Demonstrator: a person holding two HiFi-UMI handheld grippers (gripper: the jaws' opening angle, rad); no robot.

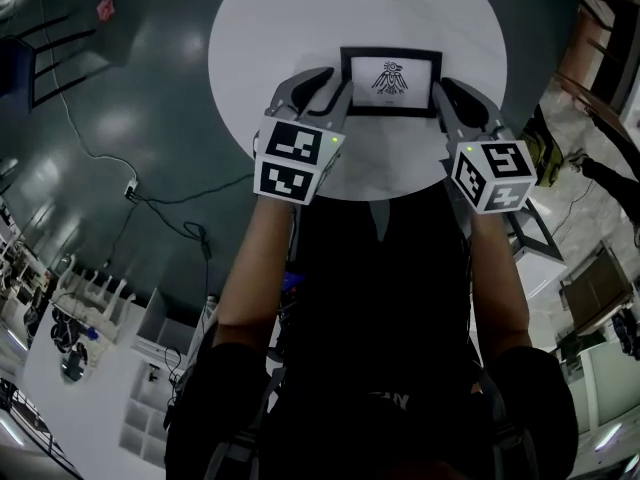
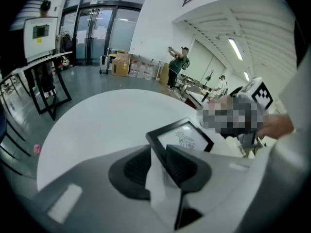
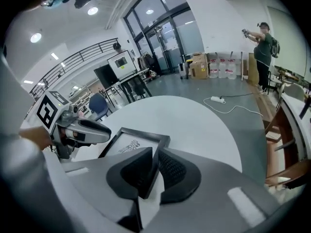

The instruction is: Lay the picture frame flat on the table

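A black picture frame (image 1: 391,81) with a bird drawing on white paper sits over the round white table (image 1: 270,28). My left gripper (image 1: 333,90) is shut on the frame's left edge, and my right gripper (image 1: 444,96) is shut on its right edge. In the left gripper view the frame (image 2: 181,136) runs forward from between the dark pads (image 2: 180,165). In the right gripper view the frame (image 3: 131,143) tilts up from the pads (image 3: 171,171), with the left gripper (image 3: 77,131) at its far side. Whether the frame touches the table I cannot tell.
A dark metal stand (image 2: 44,89) stands on the grey floor left of the table. A power strip with cable (image 3: 218,100) lies on the floor beyond it. A person (image 3: 263,46) stands far off by cardboard boxes (image 3: 199,65). A wooden chair (image 3: 286,144) is at the right.
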